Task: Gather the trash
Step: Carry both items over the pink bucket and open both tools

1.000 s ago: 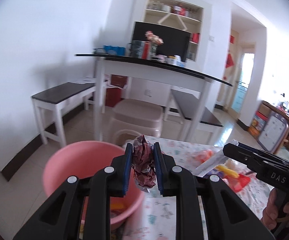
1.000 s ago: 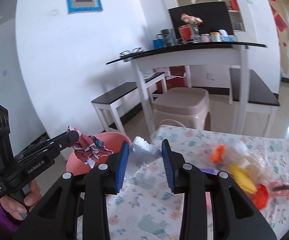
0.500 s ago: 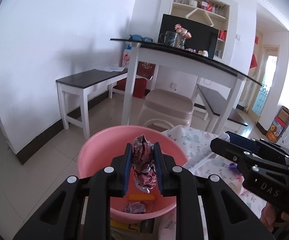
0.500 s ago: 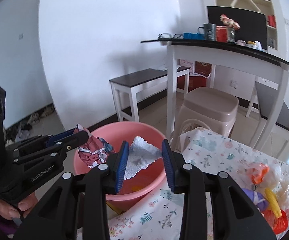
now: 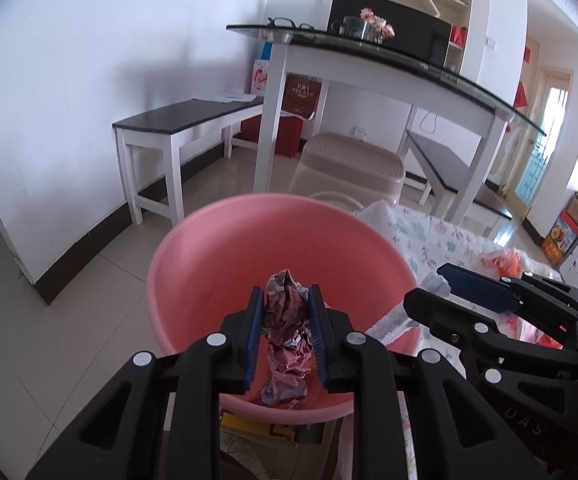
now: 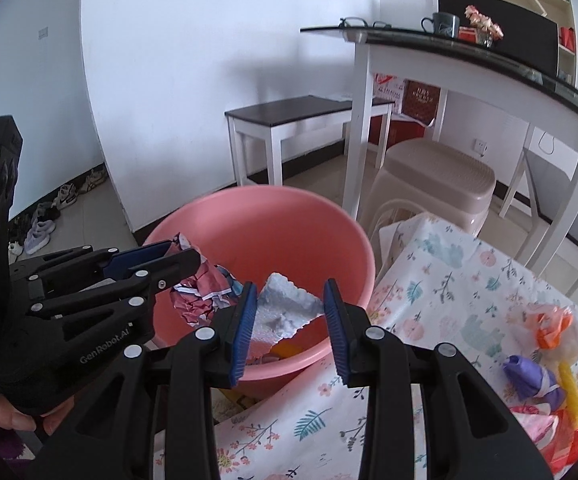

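Both grippers have moved from the table to over the pink basin (image 5: 217, 280). Left gripper (image 5: 285, 334), jaws opening, releases the crumpled wrapper (image 5: 287, 320); right gripper (image 6: 291, 322) clamps white foam (image 6: 285, 312) at basin's near side.

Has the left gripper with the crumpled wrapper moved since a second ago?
Yes. The left gripper, crumpled wrapper between its opening jaws, moved from beside the pink basin to over it.

Crumpled red wrapper (image 5: 287, 316) and white foam (image 6: 289, 312) over pink basin (image 5: 225, 256).
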`<state>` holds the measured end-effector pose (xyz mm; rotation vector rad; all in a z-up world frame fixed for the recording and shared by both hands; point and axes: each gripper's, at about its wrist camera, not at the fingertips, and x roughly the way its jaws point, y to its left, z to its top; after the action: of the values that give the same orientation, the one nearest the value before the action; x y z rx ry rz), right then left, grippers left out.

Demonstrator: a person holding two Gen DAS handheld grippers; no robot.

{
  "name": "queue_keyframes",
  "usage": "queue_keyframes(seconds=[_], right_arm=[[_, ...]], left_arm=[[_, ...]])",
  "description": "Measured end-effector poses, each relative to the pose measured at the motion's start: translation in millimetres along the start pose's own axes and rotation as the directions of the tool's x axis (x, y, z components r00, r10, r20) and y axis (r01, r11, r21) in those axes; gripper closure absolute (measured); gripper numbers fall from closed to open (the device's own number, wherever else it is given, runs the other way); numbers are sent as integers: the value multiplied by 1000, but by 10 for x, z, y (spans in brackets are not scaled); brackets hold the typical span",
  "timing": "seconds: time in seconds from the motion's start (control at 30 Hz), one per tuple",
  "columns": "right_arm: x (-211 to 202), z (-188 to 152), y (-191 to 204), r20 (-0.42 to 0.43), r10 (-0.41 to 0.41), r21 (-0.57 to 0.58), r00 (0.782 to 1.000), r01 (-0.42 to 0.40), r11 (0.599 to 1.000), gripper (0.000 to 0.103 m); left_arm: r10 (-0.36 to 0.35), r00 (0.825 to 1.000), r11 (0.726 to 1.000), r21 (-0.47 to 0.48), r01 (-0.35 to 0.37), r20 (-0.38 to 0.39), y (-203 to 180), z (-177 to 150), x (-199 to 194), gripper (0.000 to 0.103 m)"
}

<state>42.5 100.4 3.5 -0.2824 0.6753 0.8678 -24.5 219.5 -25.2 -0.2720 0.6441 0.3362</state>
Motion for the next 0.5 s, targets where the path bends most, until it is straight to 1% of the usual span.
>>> queue_keyframes(seconds=[0.17,0.27,0.37,0.5], right_arm=[[73,-46,12,-40,19,5,999,-19,1000,67],[106,-64,0,-63,39,27,997,-37,999,67],[118,-65,-31,-72,71,53,995,-68,996,67],[99,-62,-43,-69,83,63,994,-79,995,67]], left_arm=[[8,1000,1000,5,-8,-27,-31,-42,49,78],[15,999,1000,4,-15,-32,-28,-48,43,68],[15,1000,1000,0,-15,-27,-24,-39,14,63],[23,1000,1000,-8,-23,-16,-21,-12,-36,61]])
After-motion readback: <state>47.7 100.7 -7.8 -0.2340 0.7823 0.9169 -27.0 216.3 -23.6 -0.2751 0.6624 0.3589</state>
